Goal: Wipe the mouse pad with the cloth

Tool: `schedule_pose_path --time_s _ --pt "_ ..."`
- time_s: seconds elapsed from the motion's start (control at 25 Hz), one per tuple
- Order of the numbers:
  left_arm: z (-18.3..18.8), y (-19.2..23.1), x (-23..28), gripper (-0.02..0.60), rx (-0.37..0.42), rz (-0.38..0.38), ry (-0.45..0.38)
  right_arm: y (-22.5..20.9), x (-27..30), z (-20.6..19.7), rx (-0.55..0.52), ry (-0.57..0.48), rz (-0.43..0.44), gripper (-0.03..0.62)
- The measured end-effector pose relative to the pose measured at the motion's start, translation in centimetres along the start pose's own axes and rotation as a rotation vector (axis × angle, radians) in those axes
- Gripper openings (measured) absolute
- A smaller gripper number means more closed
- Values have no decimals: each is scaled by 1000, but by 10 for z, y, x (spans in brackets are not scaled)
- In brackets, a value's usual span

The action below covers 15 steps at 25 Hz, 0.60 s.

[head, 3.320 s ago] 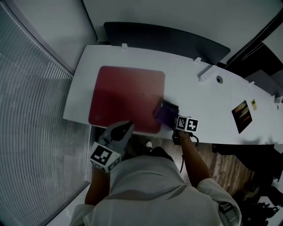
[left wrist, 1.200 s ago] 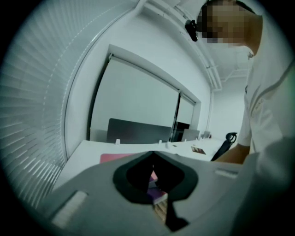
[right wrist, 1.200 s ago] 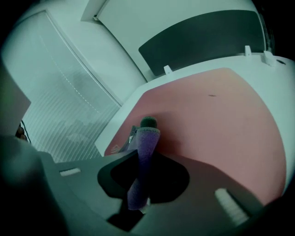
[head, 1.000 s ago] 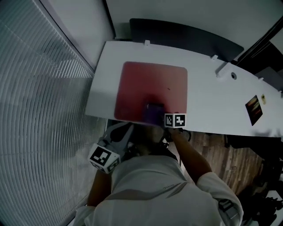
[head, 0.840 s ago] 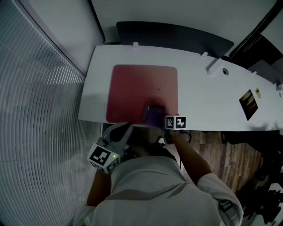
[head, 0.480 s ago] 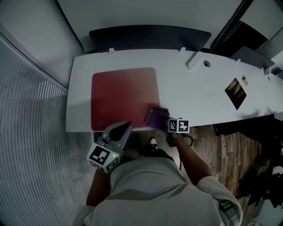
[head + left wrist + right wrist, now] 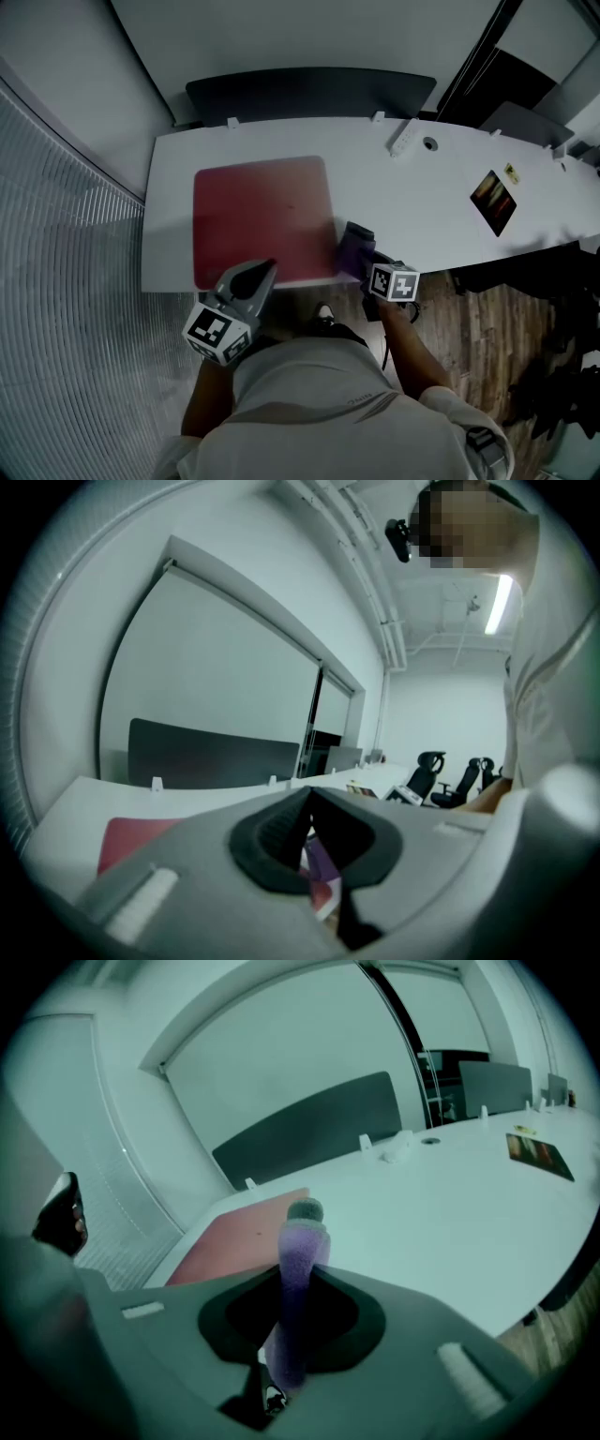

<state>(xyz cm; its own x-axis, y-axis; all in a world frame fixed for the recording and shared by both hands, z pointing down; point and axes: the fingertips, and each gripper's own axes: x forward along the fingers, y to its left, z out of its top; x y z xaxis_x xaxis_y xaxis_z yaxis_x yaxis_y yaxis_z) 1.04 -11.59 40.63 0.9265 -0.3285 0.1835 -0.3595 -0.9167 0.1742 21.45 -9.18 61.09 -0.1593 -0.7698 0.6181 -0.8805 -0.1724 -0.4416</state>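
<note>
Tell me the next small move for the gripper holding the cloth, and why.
Probably slide the right gripper left so the purple cloth comes onto the red mouse pad. The cloth, clamped in that gripper, is over the white desk just beyond the pad's right edge, off the surface to be wiped.

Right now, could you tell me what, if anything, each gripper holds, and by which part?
The right gripper is shut on the purple fleecy cloth, pinching its lower end; the rest stands above the jaws. The left gripper is shut, empty.
</note>
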Motion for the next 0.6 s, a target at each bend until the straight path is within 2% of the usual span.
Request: schedule_pose_path --time_s 0.28,0.44,0.6 --pt "24 22 -35 0 80 61 -25 112 -16 64 -214 -186 150 55" --pt "36 45 -65 0 110 136 -50 178 -31 94 -333 -274 237 55" --pt "45 66 -98 0 100 217 -93 231 -50 115 -447 -373 294 55"
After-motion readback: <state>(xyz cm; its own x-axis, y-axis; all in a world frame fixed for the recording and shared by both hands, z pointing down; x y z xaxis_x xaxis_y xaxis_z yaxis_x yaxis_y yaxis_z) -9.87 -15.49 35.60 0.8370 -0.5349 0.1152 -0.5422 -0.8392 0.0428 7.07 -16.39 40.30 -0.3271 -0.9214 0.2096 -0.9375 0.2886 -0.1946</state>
